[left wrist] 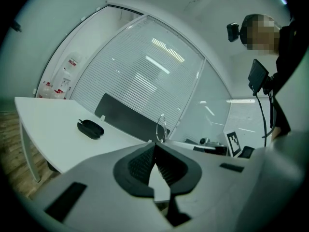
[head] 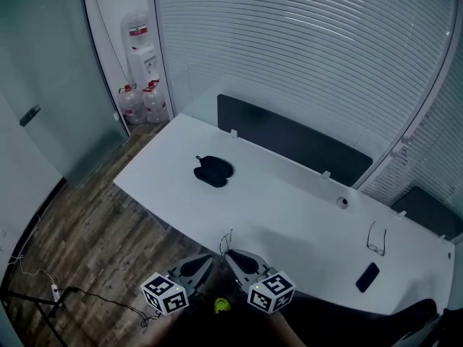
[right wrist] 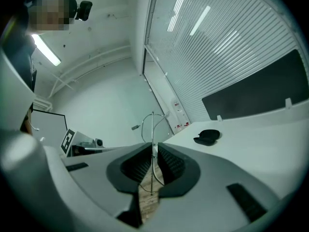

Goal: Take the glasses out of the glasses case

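Two grippers sit low in the head view, both clenched on one pair of thin wire-framed glasses (head: 228, 240) at the near edge of the white curved tabletop (head: 289, 215). The left gripper (head: 214, 257) and right gripper (head: 226, 254) have their tips nearly meeting. The black oval glasses case (head: 213, 171) lies toward the tabletop's far left end, well apart from the glasses. I can't tell whether its lid is up. A second pair of dark-rimmed glasses (head: 376, 238) and a flat black phone (head: 367, 277) lie near each other at the right end.

Left gripper view: the left gripper (left wrist: 155, 143) has its jaws pinched together at the tips. A wire lens rim of the glasses (left wrist: 161, 127) stands up out of the pinch. The glasses case (left wrist: 91, 128) is on the tabletop (left wrist: 48, 124), off to the left and well beyond the jaws.

Right gripper view: the right gripper (right wrist: 153, 148) has its jaws nearly closed on the wire frame (right wrist: 152, 129), which runs upright through the narrow gap. The glasses case (right wrist: 207, 137) sits on the tabletop (right wrist: 260, 139) to the right, well apart.
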### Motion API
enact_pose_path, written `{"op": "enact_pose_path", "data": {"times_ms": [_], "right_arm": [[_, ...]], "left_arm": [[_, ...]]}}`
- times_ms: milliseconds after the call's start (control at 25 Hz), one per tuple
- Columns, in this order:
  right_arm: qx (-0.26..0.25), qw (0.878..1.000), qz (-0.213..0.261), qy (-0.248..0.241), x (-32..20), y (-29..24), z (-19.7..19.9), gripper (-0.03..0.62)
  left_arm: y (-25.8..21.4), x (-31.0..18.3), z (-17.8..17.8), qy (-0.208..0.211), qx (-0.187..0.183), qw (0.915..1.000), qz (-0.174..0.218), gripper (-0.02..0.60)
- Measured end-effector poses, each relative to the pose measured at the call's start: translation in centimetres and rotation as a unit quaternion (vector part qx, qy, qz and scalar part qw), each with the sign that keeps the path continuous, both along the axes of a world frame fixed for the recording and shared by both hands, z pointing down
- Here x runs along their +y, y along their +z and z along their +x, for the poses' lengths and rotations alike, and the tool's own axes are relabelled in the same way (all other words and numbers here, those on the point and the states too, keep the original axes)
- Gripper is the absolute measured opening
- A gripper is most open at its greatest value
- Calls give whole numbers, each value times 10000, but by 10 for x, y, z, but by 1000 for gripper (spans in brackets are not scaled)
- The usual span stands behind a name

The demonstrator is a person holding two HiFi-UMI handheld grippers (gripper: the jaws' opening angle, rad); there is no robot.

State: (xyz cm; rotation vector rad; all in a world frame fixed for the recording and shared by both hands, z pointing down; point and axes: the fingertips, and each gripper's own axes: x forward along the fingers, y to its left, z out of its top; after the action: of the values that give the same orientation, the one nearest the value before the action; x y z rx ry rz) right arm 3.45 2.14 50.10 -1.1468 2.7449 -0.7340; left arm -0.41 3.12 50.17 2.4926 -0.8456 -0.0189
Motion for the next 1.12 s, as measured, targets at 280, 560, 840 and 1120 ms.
{"op": "enact_pose_path", "data": {"times_ms": [280,560,840,1120], "right_arm": [[75,9999,-36,-112,21,2,-16,44],[135,9998,-74,-149,52,-4,-40,46],[202,9998,-1,-87,89,-9,-60,46],[206,9998,-48,14,128,-10,-74,45]], "left_arm": [[1,23,-13,41,-104,9999,68,3],[-4,53,-36,49,-38,10000,68,3],[-7,88,-58,35,184,9998,62,3],[-9,131,-67,201,253,9994,75,3]]}}
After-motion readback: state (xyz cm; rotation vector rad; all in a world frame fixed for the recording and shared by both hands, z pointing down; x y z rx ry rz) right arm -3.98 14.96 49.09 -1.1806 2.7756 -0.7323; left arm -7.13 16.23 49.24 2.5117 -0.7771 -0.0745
